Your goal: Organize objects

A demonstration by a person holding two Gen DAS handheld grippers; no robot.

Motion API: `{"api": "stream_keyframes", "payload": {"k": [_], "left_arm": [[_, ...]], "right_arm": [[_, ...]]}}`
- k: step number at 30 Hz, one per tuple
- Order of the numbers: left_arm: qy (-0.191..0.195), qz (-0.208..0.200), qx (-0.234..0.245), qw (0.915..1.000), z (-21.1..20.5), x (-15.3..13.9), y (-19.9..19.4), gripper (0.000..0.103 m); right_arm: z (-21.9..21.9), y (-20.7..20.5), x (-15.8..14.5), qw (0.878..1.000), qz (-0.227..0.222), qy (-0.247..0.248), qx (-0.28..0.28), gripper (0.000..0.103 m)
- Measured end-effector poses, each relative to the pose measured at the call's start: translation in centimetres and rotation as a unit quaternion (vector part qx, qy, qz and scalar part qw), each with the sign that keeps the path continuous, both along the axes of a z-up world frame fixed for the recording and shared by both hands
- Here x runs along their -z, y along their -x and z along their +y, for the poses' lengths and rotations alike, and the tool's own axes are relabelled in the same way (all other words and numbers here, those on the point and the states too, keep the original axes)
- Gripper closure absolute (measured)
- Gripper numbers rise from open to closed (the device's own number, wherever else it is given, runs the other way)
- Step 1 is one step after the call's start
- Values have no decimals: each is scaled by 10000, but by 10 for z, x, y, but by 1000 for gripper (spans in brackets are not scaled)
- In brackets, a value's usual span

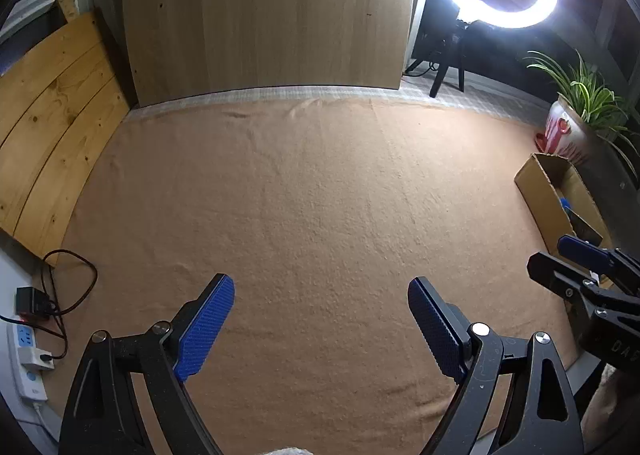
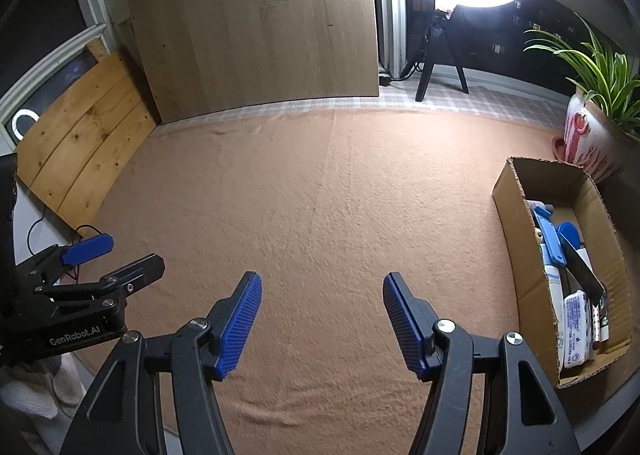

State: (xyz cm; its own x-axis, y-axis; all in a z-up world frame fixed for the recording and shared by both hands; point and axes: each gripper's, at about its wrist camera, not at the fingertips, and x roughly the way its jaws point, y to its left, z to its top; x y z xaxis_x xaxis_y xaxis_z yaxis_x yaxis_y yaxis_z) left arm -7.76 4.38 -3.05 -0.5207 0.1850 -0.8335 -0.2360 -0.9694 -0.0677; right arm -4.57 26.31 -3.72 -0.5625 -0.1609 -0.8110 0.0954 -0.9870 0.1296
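With both grippers, left (image 1: 320,329) and right (image 2: 322,325), showing spread, empty jaws, withdraw gently; cardboard box (image 2: 516,223) at three o'clock looks packed.

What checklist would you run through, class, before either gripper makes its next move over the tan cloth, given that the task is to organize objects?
1. Left gripper with blue ribbed pads empty and open: ok.
2. Right gripper with blue ribbed pads empty and open: ok.
3. Tan cloth-covered table free of loose objects: ok in both views.
4. Open brown cardboard box at the right edge holds the items, among them a light blue plastic clip and a white packet: ok.
5. Everything lies fully inside the box: cannot tell, its near end is partly hidden.
6. Potted green plant stands clear behind the box: ok.
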Motion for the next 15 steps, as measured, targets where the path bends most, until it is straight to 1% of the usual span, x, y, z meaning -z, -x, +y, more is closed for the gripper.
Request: {"api": "stream_keyframes", "payload": {"k": [4, 15], "left_arm": [[-50, -70, -1, 10000, 1, 2, 5, 12], [-13, -130, -54, 9999, 3, 8, 10, 12]], "right_arm": [[-2, 3, 2, 10000, -11, -28, -8, 44], [-2, 8, 5, 10000, -65, -27, -57, 44]]}}
